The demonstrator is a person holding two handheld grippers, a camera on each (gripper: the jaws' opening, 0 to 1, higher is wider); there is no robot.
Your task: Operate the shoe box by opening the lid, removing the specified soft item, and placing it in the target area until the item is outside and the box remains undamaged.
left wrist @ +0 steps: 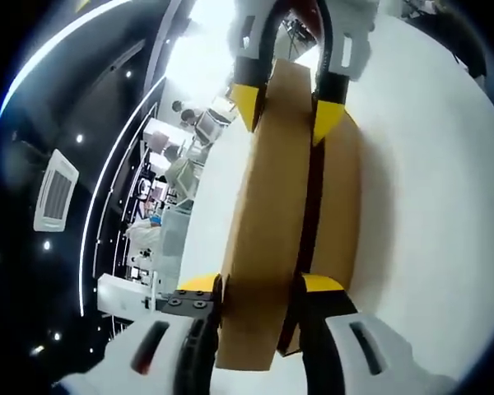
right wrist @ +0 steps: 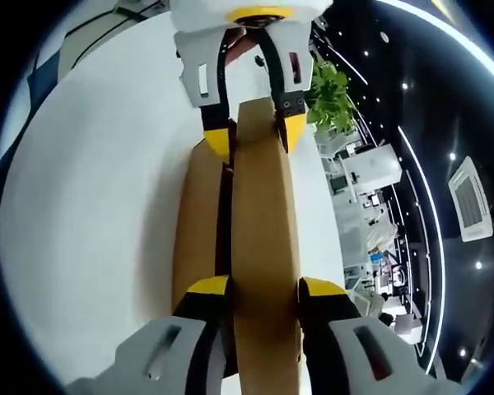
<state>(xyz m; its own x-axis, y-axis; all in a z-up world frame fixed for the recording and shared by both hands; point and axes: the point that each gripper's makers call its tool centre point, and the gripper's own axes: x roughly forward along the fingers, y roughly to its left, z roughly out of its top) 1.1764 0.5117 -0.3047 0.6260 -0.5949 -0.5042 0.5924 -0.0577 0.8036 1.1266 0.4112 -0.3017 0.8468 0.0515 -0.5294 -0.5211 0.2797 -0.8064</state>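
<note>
Both tongs (left wrist: 259,284) (right wrist: 263,288) clench opposite ends of smooth brown cardboard lid (left wrist: 267,214), raised above box (left wrist: 337,206).

- Left gripper (left wrist: 259,288): white moulded body, black jaw arms, yellow tips; two dark screws on the black bracket beside its left tip.
- Right gripper (right wrist: 263,292): grey-white body with slotted recesses, black arms, yellow tips.
- Black cables loop behind each gripper's opposite number.
</note>
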